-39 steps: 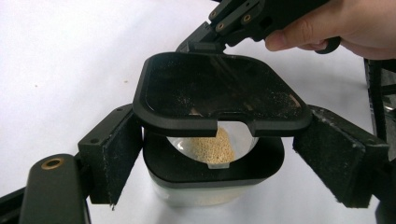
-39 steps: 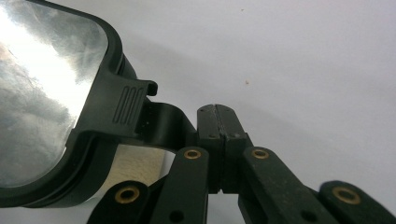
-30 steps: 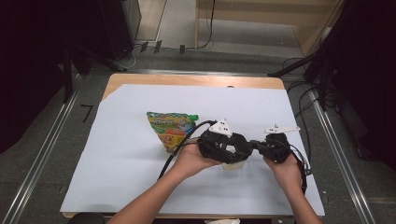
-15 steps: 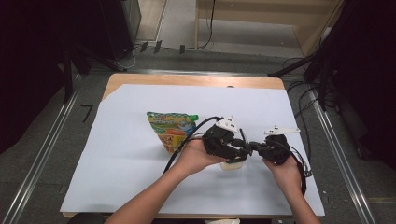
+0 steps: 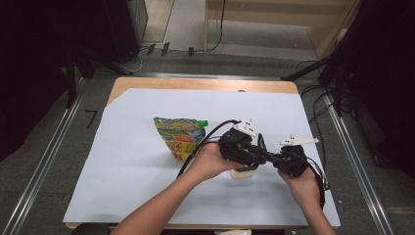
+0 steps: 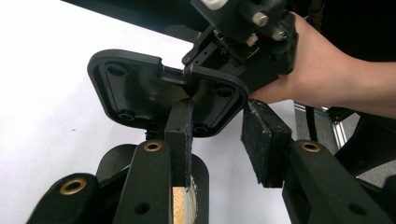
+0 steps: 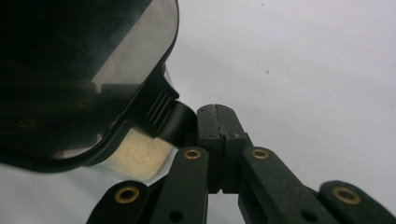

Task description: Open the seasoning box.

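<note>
A small beige tub (image 5: 243, 172) of pale grains stands on the white sheet, and its black-rimmed lid (image 6: 140, 93) is tipped up. My left gripper (image 5: 257, 152) reaches over the tub, open. Its jaws have just been closing, with the lid's lower rim in the gap. One pad (image 6: 180, 135) lies against the lid and the other pad (image 6: 264, 140) stands apart. My right gripper (image 7: 216, 140) is shut, pad on pad. The lid's ribbed tab (image 7: 161, 116) rests against its left finger. In the left gripper view the right gripper (image 6: 196, 65) meets the lid's top edge.
A colourful spouted pouch (image 5: 179, 134) with a green cap lies flat to the left of the hands. The white sheet (image 5: 122, 176) covers a wooden table (image 5: 195, 84). Metal rails run along both sides, and cables trail from the grippers.
The left gripper has shifted a little to the right and up, closer to the right gripper. The right gripper and the tub have stayed put.
</note>
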A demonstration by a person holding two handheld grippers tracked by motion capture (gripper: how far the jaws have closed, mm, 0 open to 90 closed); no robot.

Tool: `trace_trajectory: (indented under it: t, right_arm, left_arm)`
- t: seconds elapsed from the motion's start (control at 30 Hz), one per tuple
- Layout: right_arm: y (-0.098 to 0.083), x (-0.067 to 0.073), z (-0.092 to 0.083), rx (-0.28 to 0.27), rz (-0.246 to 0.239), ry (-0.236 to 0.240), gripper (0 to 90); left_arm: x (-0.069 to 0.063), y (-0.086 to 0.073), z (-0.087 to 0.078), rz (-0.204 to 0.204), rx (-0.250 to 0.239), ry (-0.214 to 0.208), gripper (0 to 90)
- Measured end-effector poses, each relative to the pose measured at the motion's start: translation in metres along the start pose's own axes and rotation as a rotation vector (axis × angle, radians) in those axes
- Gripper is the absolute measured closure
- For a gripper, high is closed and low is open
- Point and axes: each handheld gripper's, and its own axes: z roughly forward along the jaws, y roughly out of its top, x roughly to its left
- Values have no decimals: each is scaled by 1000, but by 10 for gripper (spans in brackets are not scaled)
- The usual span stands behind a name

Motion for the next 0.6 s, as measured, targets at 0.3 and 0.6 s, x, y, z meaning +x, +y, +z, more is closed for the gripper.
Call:
trace_trajectory:
  t: [0.3,0.6]
  right_arm:
    - [-2,1,-1,-6,17,-1,900]
    - [-4,3,-3,-18,12,-2,900]
  left_arm:
    - [5,7,9,-10,15,-50,663]
    - [6,7,11,-26,14,-64,655]
